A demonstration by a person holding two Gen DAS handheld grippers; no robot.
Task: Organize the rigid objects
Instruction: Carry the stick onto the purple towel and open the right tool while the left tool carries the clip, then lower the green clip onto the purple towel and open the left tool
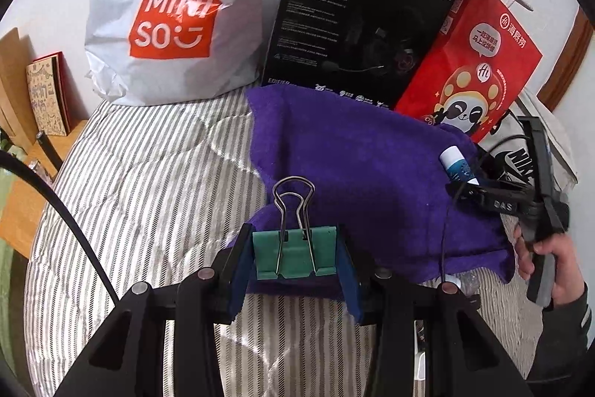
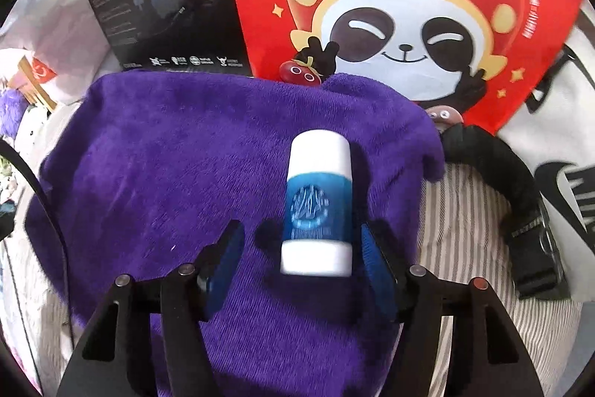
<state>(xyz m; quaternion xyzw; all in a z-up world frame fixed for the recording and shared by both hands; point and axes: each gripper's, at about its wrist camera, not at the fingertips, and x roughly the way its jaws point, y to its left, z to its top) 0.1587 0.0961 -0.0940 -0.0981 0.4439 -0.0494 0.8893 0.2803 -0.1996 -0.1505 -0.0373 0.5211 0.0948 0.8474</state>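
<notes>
My left gripper (image 1: pixel 294 265) is shut on a green binder clip (image 1: pixel 293 248), whose wire handles stand upright, held just over the near edge of a purple towel (image 1: pixel 353 155). A blue and white glue stick (image 2: pixel 318 203) lies on the purple towel (image 2: pixel 186 155) between the fingers of my right gripper (image 2: pixel 300 233). That gripper is open: the left pad stands well clear of the stick and the right pad is close beside it. The left wrist view shows the glue stick (image 1: pixel 457 166) at the towel's right edge, with the right gripper (image 1: pixel 468 190) over it.
The towel rests on striped bedding (image 1: pixel 148 173). Behind it stand a white Miniso bag (image 1: pixel 167 17), a black headset box (image 1: pixel 357 17) and a red panda bag (image 1: pixel 472 62). A white Nike bag (image 2: pixel 565 181) and black strap (image 2: pixel 502 181) lie right. A hand (image 1: pixel 557 259) holds the right gripper.
</notes>
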